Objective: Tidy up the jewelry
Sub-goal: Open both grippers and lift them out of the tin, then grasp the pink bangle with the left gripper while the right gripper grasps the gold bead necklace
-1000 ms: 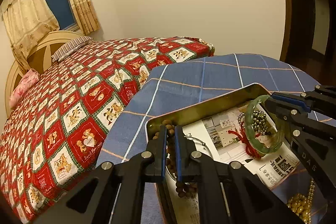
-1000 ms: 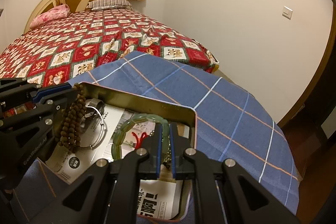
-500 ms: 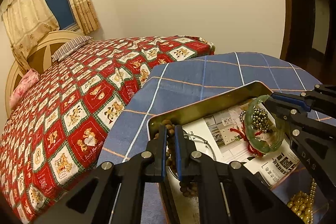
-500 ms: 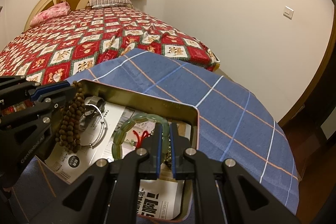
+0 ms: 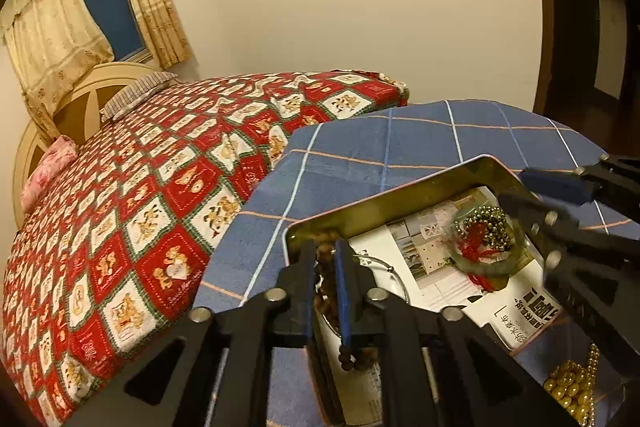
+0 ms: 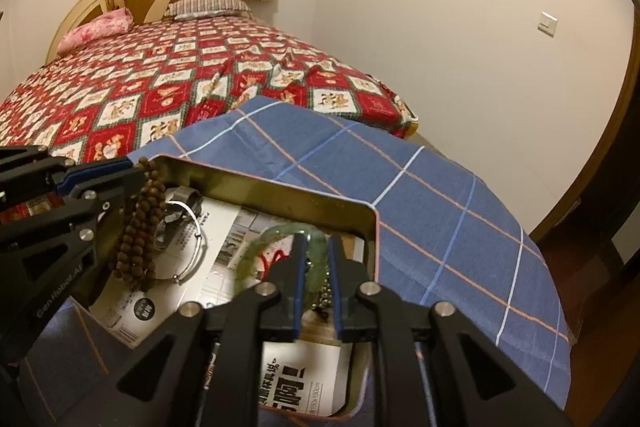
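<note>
A gold metal tin [image 5: 400,195] [image 6: 280,183] lined with printed paper sits on a blue checked cloth. My left gripper [image 5: 325,255] is shut on a brown bead bracelet [image 6: 138,227], which hangs over the tin's left end; it also shows between the fingers in the left wrist view [image 5: 326,303]. My right gripper [image 6: 318,251] holds a green jade bangle [image 6: 272,239], lowered onto the paper, with the jaws slightly parted around it. In the left wrist view the bangle [image 5: 486,267] lies around dark metal beads and a red cord [image 5: 476,243].
A silver wire bangle [image 6: 192,239] and a metal ring [image 6: 184,201] lie in the tin. Gold beads [image 5: 568,387] lie on the cloth beside it. A bed with a red patterned quilt [image 5: 140,207] stands behind, and a wall and door frame to the right.
Both grippers have lowered into the tin. The jade bangle has gone from upright to lying on the paper. The right jaws have opened slightly.
</note>
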`<state>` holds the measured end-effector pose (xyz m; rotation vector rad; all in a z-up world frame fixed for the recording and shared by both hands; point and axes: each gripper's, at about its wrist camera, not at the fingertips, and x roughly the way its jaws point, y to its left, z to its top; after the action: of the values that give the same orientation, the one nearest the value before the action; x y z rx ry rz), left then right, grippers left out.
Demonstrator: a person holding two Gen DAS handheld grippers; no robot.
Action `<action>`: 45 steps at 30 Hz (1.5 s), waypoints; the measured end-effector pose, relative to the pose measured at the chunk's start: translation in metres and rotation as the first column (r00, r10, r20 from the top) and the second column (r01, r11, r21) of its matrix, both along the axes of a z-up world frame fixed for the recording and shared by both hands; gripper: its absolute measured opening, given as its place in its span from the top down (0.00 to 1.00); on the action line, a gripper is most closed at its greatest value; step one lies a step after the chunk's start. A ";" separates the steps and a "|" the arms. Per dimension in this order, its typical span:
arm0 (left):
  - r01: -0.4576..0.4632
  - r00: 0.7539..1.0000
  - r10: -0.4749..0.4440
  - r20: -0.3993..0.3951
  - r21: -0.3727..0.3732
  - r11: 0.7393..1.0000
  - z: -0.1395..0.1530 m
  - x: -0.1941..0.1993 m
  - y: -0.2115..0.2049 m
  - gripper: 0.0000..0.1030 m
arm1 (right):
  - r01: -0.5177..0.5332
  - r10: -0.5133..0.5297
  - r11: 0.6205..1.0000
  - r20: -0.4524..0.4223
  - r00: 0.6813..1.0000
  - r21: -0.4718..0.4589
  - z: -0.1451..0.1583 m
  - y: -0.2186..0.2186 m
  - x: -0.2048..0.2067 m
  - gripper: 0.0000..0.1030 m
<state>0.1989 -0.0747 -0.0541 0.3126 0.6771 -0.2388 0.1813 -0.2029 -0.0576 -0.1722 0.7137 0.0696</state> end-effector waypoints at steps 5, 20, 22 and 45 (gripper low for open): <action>-0.026 0.996 0.027 0.084 -0.011 1.000 0.014 -0.015 0.008 0.17 | 0.009 -0.009 1.000 0.011 1.000 0.018 0.007 -0.003 -0.010 0.51; -0.041 0.996 0.039 0.077 0.027 0.999 0.008 -0.058 0.018 0.17 | 0.030 -0.031 0.999 0.018 0.999 0.041 0.014 -0.014 -0.059 0.39; -0.043 0.996 0.040 0.083 0.038 0.998 0.005 -0.069 0.021 0.17 | 0.033 -0.034 0.999 0.018 0.999 0.043 0.012 -0.016 -0.069 0.38; -0.018 0.997 0.022 -0.068 0.051 0.999 -0.051 -0.143 0.023 0.17 | 0.096 -0.093 0.990 -0.026 0.995 0.106 -0.027 -0.037 -0.142 0.28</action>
<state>0.0557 -0.0513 -0.1050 0.3469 0.7548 -0.2145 0.0394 -0.2396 -0.0845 -0.0345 0.7361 0.0191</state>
